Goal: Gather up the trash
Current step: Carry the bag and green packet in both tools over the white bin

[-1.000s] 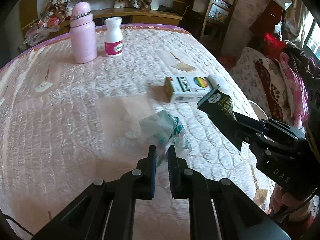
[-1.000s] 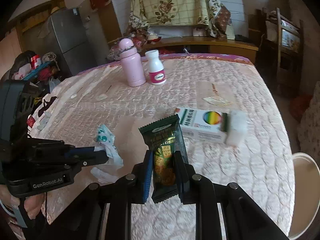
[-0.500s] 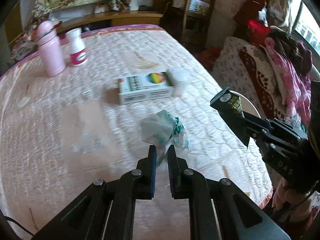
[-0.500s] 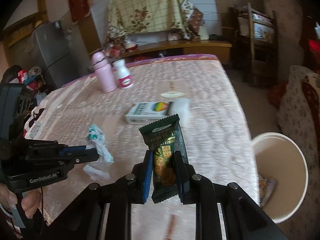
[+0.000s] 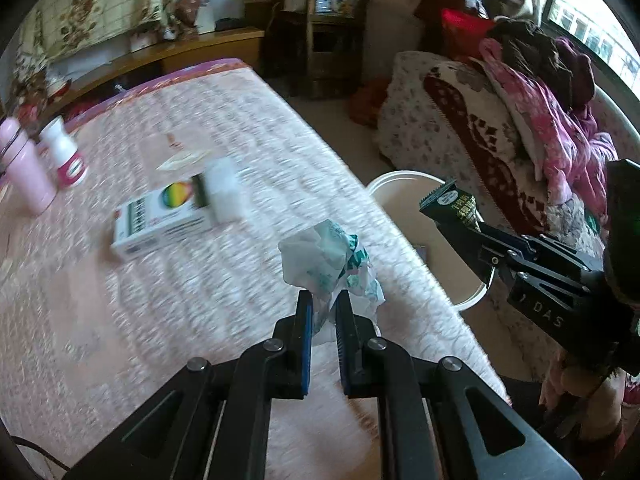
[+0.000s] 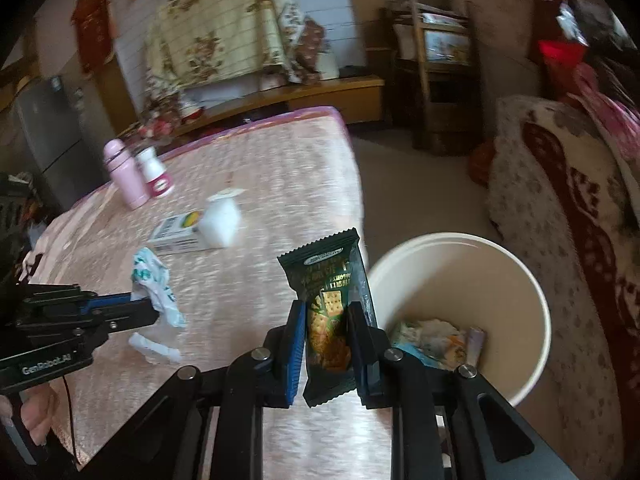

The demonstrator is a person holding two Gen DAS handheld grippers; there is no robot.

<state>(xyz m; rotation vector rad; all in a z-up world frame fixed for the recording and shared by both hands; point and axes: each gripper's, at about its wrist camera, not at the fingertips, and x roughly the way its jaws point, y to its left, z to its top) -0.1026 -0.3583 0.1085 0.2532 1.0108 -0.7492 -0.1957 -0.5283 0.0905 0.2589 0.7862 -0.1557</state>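
My left gripper (image 5: pixel 323 300) is shut on a crumpled white and green wrapper (image 5: pixel 326 258) and holds it above the table's right edge; it also shows in the right wrist view (image 6: pixel 154 284). My right gripper (image 6: pixel 326 312) is shut on a dark green cracker packet (image 6: pixel 330 300), held upright just left of a white bin (image 6: pixel 532 292) that holds several pieces of trash (image 6: pixel 436 342). In the left wrist view the packet (image 5: pixel 450 204) hangs over the bin (image 5: pixel 400 178).
On the pink quilted table (image 5: pixel 120 300) lie a white and green box (image 5: pixel 160 218), a white block (image 5: pixel 226 190), a pink bottle (image 5: pixel 24 176) and a white bottle (image 5: pixel 64 156). A covered sofa (image 5: pixel 480 132) stands right of the bin. A white scrap (image 6: pixel 154 348) lies on the table.
Both grippers have swung right with their loads, from over the table's middle to its right edge. The bin has come into full view under the right gripper.
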